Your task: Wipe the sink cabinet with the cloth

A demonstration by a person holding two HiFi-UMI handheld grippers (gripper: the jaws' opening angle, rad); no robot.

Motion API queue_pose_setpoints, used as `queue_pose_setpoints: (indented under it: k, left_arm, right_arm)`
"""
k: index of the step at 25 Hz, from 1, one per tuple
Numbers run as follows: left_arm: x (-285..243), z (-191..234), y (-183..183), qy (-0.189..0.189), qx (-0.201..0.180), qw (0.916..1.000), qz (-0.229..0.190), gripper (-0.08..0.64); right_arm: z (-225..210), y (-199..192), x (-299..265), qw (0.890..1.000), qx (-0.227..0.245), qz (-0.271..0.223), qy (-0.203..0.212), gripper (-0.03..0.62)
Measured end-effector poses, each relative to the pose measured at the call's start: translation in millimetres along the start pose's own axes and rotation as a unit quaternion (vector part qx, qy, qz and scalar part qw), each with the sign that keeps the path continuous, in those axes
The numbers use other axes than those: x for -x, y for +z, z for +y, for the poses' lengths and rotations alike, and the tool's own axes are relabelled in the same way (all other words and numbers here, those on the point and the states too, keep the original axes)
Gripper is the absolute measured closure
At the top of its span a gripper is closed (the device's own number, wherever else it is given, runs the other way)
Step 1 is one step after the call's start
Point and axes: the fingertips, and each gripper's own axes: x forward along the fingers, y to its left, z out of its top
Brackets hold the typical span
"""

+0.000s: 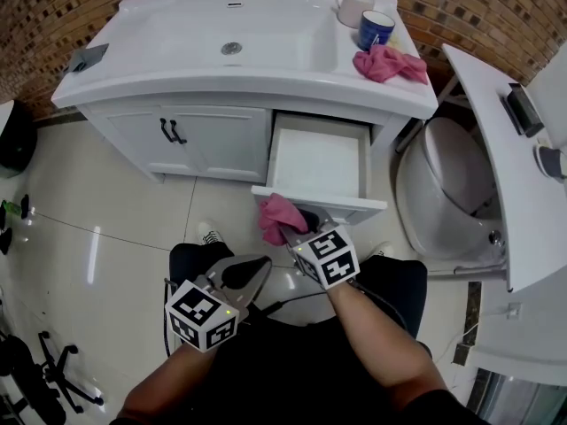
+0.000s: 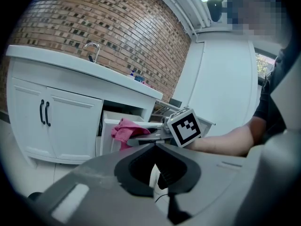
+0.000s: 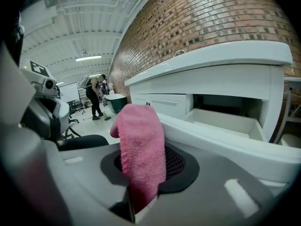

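Note:
My right gripper (image 1: 297, 230) is shut on a pink cloth (image 1: 278, 217), holding it against the front panel of the open white drawer (image 1: 319, 162) of the sink cabinet (image 1: 213, 135). In the right gripper view the pink cloth (image 3: 140, 152) stands up between the jaws, right by the drawer front (image 3: 225, 142). My left gripper (image 1: 250, 273) is lower and to the left, shut and empty, away from the cabinet. From the left gripper view the pink cloth (image 2: 123, 131) and the right gripper's marker cube (image 2: 186, 127) show at the drawer.
A second pink cloth (image 1: 388, 63), a blue mug (image 1: 375, 29) and a white cup (image 1: 353, 8) sit on the countertop right of the basin (image 1: 232, 42). A toilet (image 1: 443, 193) stands right of the cabinet. Two cabinet doors with black handles (image 1: 172, 132) are closed.

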Motion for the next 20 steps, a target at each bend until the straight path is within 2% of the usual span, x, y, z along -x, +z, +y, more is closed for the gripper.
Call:
queue_pose_setpoints:
  k: [20]
  left_arm:
    - [-4, -4, 9, 0.001, -0.007, 0.9999, -0.01, 0.555]
  right_arm:
    - [-49, -26, 48, 0.998, -0.036, 0.009, -0.055, 0.497]
